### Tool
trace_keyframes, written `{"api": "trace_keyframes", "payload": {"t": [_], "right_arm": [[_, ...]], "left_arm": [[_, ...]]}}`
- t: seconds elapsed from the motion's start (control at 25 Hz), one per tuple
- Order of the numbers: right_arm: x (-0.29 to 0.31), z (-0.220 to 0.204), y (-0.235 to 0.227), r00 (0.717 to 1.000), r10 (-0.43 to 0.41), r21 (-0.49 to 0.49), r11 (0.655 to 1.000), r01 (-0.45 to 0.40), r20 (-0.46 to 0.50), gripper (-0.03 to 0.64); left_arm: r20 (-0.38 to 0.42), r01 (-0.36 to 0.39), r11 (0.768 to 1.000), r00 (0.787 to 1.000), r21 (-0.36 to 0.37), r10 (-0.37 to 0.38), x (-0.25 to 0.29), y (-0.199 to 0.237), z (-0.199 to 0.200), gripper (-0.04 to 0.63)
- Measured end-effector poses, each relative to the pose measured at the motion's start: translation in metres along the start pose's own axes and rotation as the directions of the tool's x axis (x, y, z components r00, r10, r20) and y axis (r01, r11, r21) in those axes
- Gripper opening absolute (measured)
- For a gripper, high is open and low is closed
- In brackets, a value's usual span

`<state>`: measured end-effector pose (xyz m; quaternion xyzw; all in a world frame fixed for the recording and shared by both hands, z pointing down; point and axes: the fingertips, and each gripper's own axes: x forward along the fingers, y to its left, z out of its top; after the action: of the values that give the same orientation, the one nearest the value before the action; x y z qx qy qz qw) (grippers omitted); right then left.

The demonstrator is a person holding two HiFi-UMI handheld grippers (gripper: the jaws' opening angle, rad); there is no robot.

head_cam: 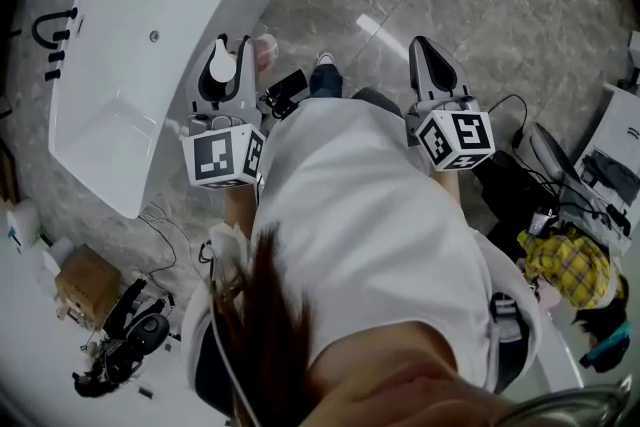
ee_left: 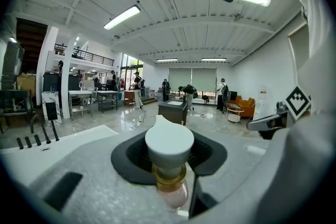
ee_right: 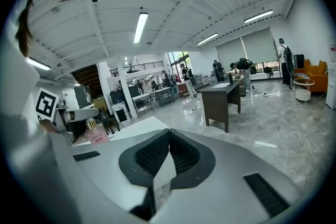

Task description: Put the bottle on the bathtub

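A pink bottle (ee_left: pixel 172 195) with a gold collar and a white cap (ee_left: pixel 169 143) sits between the jaws of my left gripper (ee_left: pixel 169 168), which is shut on it. In the head view the left gripper (head_cam: pixel 232 47) carries the bottle (head_cam: pixel 266 49) above the grey floor, just right of the white bathtub (head_cam: pixel 150 35). My right gripper (head_cam: pixel 425 50) is level with it on the person's other side, shut with nothing between its jaws (ee_right: pixel 167 136). The right gripper view shows the bottle (ee_right: pixel 96 135) at the left, with the bathtub (ee_right: pixel 142 126) beyond.
Black tap fittings (head_cam: pixel 50 30) stand at the bathtub's left rim. A cardboard box (head_cam: pixel 85 280) and cables with equipment (head_cam: pixel 130 325) lie on the floor below it. A dark desk (ee_right: pixel 223 97) stands farther off. Yellow plaid cloth (head_cam: pixel 565 265) lies at the right.
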<state>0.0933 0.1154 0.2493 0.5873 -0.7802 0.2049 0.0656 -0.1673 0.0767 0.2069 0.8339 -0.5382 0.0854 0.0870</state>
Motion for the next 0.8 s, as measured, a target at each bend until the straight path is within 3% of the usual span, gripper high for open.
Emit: {"api": "trace_keyframes", "payload": {"t": [0.48,0.8], "right_arm": [[0.041,0.013,-0.017,0.999,-0.037,0.010,0.999,0.037,-0.022,0.011],[0.090,0.027,-0.053,0.999,-0.004,0.004,1.000,0.004,-0.054,0.011]], "left_arm": [[-0.024,0.011,1.000,1.000,-0.021,-0.011,0.049,0.022,0.002,0.143],[-0.047,-0.030,0.999,0.998,-0.041,0.028,0.101,0.025,0.002,0.143]]}}
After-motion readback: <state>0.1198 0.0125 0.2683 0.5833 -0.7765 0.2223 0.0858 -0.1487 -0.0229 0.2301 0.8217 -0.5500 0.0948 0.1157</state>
